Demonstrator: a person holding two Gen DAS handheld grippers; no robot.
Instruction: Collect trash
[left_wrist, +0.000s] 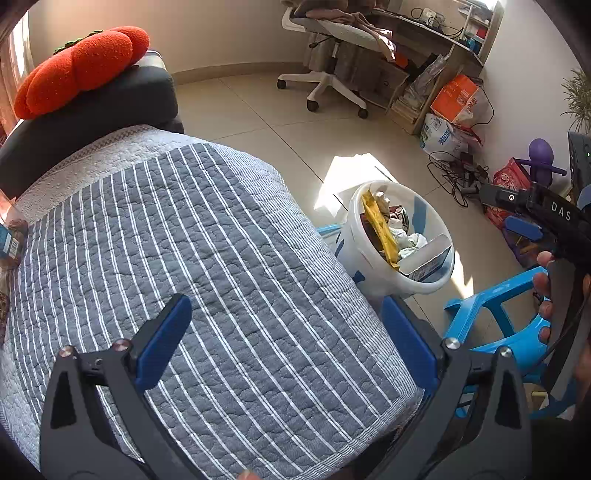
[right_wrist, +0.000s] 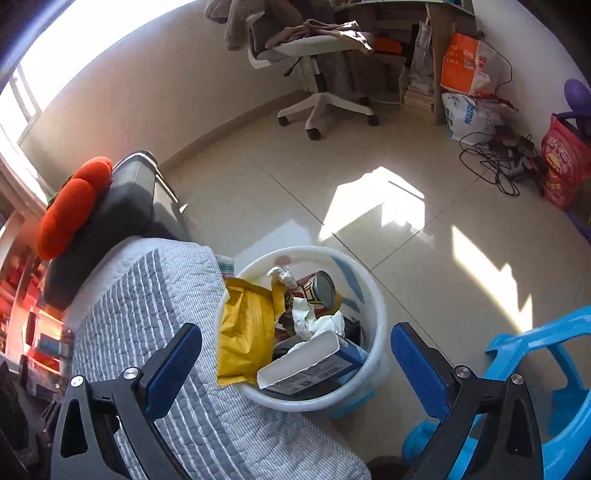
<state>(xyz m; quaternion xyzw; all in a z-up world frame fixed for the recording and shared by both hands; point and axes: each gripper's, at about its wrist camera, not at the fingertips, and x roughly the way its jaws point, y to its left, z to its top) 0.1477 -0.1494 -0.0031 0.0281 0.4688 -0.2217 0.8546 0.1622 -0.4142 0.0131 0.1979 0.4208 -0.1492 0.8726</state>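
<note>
Both tongs are held wide open and empty: left gripper (left_wrist: 286, 345) over the quilt (left_wrist: 207, 258), right gripper (right_wrist: 295, 363) above the bucket (right_wrist: 373, 295). Yellow wrapper (right_wrist: 245, 332) is seen at nine o'clock inside, box (right_wrist: 310, 363) at six.

Left claw (left_wrist: 286, 347) with blue-padded fingers (left_wrist: 164, 339) spread wide and empty, right claw (right_wrist: 295, 365) likewise spread wide and empty, right hand (left_wrist: 546, 295) wrapped around its black handle, both pointing forward and down

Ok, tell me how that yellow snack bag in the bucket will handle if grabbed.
The yellow snack bag looks creased and flattened, so probably floppy and light. Its glossy film may slip between pads. It leans on the white bucket rim, so it should lift free easily.
</note>
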